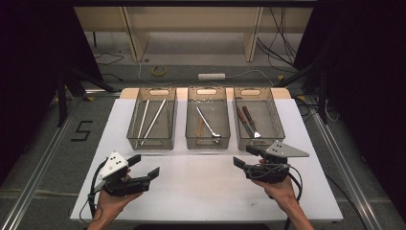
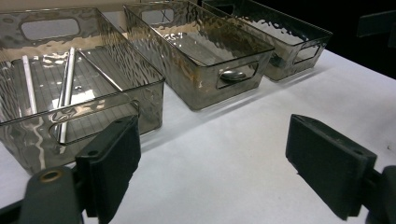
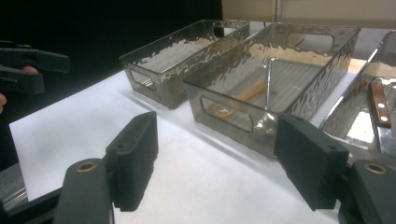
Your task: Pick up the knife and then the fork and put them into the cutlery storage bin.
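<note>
White covers the table (image 1: 201,187) on which three smoky, rippled plastic bins stand in a row along the far half. At the near left, your left hand (image 1: 111,203) holds the left claw (image 1: 145,165) just above the bare table, its jaws spread wide with nothing between them; the left gripper view shows the same gap over white surface. Beyond it, the left bin (image 1: 152,142) holds two long silver rods (image 1: 152,120) lying lengthwise, side by side and slightly splayed. The middle bin (image 1: 207,143), just beside the left one, contains a metal spoon (image 1: 208,124) laid diagonally with its bowl toward the near end, and a pale wooden piece (image 3: 250,89) next to it; whether the two touch cannot be told. The right bin (image 1: 259,141) holds two utensils with brown handles (image 1: 246,120), lying close together, their metal ends pointing near. At the near right, your right hand (image 1: 282,187) carries the right claw (image 1: 246,156), jaws likewise held apart and holding nothing, just short of the right bin's near wall. In the right gripper view the middle bin lies ahead between the jaws, and the other claw appears at the far left edge. Both claws sit well apart from each other.
</note>
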Demonstrator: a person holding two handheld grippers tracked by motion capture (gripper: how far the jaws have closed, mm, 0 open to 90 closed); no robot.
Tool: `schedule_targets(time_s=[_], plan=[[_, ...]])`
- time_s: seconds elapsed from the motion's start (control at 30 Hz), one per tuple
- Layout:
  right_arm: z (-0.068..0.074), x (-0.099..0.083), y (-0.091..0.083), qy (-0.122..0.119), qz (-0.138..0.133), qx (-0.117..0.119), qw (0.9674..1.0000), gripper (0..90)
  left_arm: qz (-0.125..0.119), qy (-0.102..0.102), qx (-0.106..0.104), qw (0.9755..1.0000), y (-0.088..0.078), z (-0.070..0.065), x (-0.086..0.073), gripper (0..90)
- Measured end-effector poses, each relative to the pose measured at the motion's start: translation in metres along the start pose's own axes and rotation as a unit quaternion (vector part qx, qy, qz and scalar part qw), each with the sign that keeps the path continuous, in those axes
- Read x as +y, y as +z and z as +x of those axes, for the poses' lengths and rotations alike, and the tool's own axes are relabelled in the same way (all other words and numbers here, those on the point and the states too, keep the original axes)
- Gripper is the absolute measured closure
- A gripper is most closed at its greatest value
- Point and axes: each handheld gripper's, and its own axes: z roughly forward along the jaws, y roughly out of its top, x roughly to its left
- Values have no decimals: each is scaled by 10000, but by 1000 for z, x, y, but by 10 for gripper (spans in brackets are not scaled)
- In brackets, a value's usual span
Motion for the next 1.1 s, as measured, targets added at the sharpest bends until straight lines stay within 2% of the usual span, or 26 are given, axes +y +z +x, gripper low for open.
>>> schedule_targets(time_s=[0.23, 0.57, 0.77, 1.1], plan=[[0, -13, -12, 64, -59, -71, 9999, 302, -6, -32, -52, 10000, 0, 0, 0, 175], [3, -23, -18, 96, 97, -140, 9998, 275, -13, -72, -111, 9999, 1, 0, 0, 174], [3, -28, -17, 28, 290, -169, 9994, 268, -27, -88, -157, 9998, 0, 0, 0, 174], [3, -26, -19, 8, 185, -201, 9996, 268, -18, -78, -165, 9998, 1, 0, 0, 174]])
